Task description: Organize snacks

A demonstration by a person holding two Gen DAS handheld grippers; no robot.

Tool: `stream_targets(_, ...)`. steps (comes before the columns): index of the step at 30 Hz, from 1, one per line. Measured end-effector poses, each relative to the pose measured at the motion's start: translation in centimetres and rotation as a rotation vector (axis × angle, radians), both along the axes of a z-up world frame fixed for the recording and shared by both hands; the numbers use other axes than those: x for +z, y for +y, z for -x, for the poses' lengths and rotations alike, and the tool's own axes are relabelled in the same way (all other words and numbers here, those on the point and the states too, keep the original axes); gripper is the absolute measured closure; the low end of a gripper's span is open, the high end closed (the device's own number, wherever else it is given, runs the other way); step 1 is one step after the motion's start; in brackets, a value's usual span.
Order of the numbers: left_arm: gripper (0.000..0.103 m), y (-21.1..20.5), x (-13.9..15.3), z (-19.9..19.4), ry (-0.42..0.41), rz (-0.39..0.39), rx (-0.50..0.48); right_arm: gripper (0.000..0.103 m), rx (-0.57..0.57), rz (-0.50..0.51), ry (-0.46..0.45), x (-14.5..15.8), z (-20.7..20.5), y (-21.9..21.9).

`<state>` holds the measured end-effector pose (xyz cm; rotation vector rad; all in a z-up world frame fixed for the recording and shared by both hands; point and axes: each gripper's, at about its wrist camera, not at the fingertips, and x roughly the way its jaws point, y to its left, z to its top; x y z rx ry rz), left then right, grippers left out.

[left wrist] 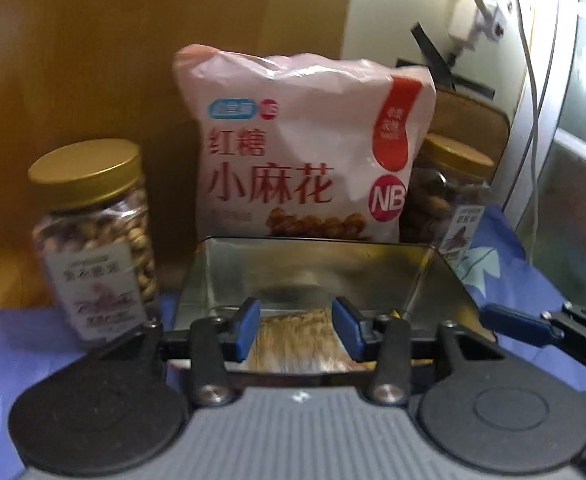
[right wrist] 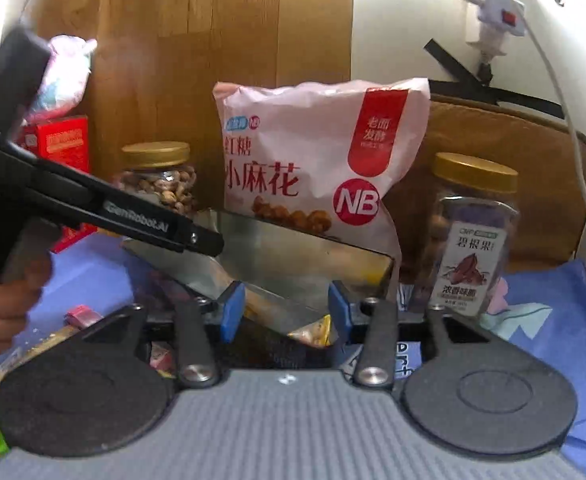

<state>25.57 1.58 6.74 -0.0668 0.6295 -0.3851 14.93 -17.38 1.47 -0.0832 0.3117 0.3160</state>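
A shiny metal tin (left wrist: 305,268) stands on the blue cloth in front of a pink snack bag (left wrist: 305,148). My left gripper (left wrist: 297,326) is shut on a tan snack packet (left wrist: 297,340) at the tin's near rim. In the right wrist view the tin (right wrist: 293,256) looks tilted, and the left gripper's black arm (right wrist: 141,216) reaches over its left side. My right gripper (right wrist: 285,308) sits at the tin's near edge with its blue pads apart; a small yellow packet (right wrist: 313,332) lies just below them, and I cannot tell if they touch anything.
Gold-lidded nut jars stand left (left wrist: 93,236) and right (right wrist: 469,236) of the pink bag (right wrist: 313,152). A red box (right wrist: 63,148) stands at far left. Small wrapped snacks (right wrist: 81,314) lie on the blue cloth (right wrist: 553,320). A wooden board and white wall stand behind.
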Motion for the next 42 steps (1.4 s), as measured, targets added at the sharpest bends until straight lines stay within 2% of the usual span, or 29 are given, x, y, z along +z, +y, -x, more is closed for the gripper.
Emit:
stream_targets(4, 0.053, 3.8, 0.5, 2.5, -0.003, 0.077, 0.03, 0.054, 0.085, -0.074, 0.062, 0.0, 1.2, 0.2)
stream_targets(8, 0.053, 7.9, -0.3, 4.7, 0.103, 0.145, 0.094, 0.054, 0.213, -0.155, 0.179, -0.6, 2.0, 1.8)
stream_targets(10, 0.053, 9.7, -1.4, 6.3, 0.165, 0.184, 0.116, 0.054, 0.263, -0.161, 0.221, -1.0, 2.3, 3.1)
stream_targets(14, 0.046, 11.3, -3.9, 8.7, 0.258, 0.258, 0.122, 0.054, 0.295, -0.08, 0.246, -2.0, 2.6, 6.1)
stream_targets(16, 0.034, 11.0, -4.6, 9.3, 0.266, 0.264, 0.114, 0.054, 0.311, -0.024, 0.269, -2.6, 2.6, 7.7)
stream_targets(17, 0.023, 10.8, -4.9, 9.4, 0.266, 0.257, 0.115, 0.051, 0.316, 0.0, 0.271, -2.9, 2.5, 8.1)
stream_targets(18, 0.021, 10.5, -5.1, 9.4, 0.264, 0.253, 0.12, 0.042, 0.32, 0.025, 0.266, -3.0, 2.5, 8.7)
stream_targets(19, 0.021, 10.4, -5.3, 9.6, 0.265, 0.253, 0.117, 0.037, 0.325, 0.052, 0.26, -3.2, 2.7, 9.3)
stream_targets(22, 0.034, 9.7, -6.0, 9.3, 0.293, 0.265, 0.097, 0.035, 0.328, 0.141, 0.238, -4.3, 3.4, 10.7)
stream_targets(23, 0.045, 9.5, -6.0, 9.4, 0.282, 0.26, 0.098, 0.035, 0.326, 0.148, 0.234, -4.5, 3.4, 10.8)
stream_targets(24, 0.052, 9.4, -5.9, 9.5, 0.288, 0.272, 0.079, 0.036, 0.322, 0.156, 0.243, -4.6, 3.3, 11.0)
stream_targets(25, 0.055, 9.3, -5.8, 9.8, 0.286, 0.279, 0.081, 0.037, 0.311, 0.167, 0.228, -4.7, 3.5, 11.2)
stream_targets(26, 0.057, 9.3, -5.6, 9.9, 0.285, 0.274, 0.081, 0.044, 0.31, 0.18, 0.212, -4.6, 3.8, 11.3)
stream_targets(29, 0.058, 9.2, -4.7, 10.6, 0.272, 0.262, 0.083, 0.054, 0.31, 0.183, 0.185, -4.1, 5.0, 11.3)
stream_targets(36, 0.058, 8.0, -1.6, 11.2, 0.182, 0.243, 0.061, 0.055, 0.279, 0.166, 0.05, -2.6, 6.1, 10.6)
stream_targets(39, 0.058, 6.7, 0.0, 9.7, 0.161, 0.228, 0.033, 0.055, 0.239, 0.185, -0.01, -1.7, 5.5, 9.9)
stream_targets(42, 0.058, 4.8, 2.0, 7.7, 0.096, 0.194, -0.004, 0.055, 0.181, 0.16, -0.049, 0.0, 3.8, 8.6)
